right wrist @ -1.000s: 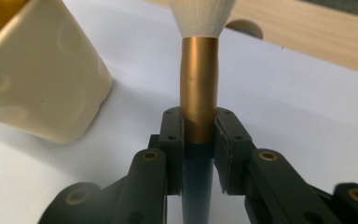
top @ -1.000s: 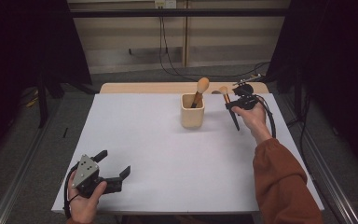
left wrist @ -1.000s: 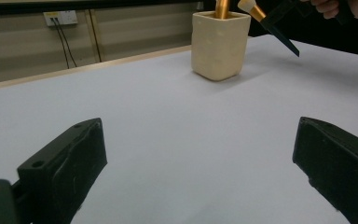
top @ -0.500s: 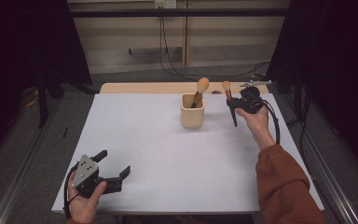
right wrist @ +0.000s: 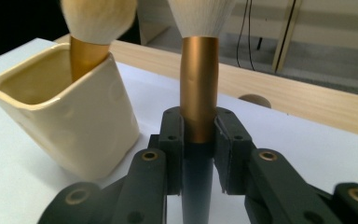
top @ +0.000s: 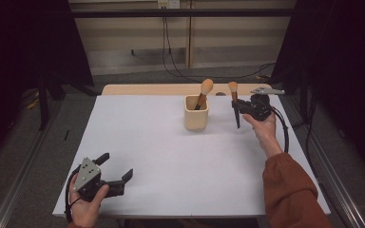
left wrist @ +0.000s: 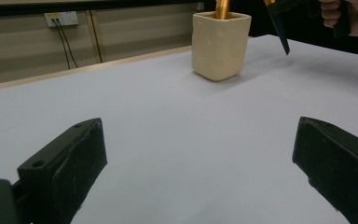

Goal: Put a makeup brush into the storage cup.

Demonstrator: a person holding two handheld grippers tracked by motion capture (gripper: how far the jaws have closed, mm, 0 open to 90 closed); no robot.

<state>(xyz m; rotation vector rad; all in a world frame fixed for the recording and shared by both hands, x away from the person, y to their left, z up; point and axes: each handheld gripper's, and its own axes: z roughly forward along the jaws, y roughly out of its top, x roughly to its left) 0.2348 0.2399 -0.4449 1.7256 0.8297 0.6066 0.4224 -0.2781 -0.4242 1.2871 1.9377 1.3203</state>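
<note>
A cream square cup (top: 196,112) (left wrist: 220,42) (right wrist: 65,126) stands at the back middle of the white table, with one makeup brush (top: 203,91) (right wrist: 89,28) leaning in it. My right gripper (top: 240,105) (right wrist: 199,133) is shut on a second makeup brush (top: 235,102) (right wrist: 199,88), held upright in the air just right of the cup, bristles up and dark handle tip pointing down. The brush's dark tip (left wrist: 278,28) hangs above the table to the right of the cup. My left gripper (top: 116,168) (left wrist: 196,154) rests open near the front left of the table, nothing between its jaws.
The white sheet (top: 171,156) covers the table; a wooden strip (top: 147,89) shows along its far edge. Cables and a wall socket (top: 168,4) lie beyond the table. A sleeved right forearm (top: 290,185) reaches in from the lower right.
The right gripper has lifted the brush and tipped it from a slant to upright, staying just right of the cup. The left gripper has not moved.
</note>
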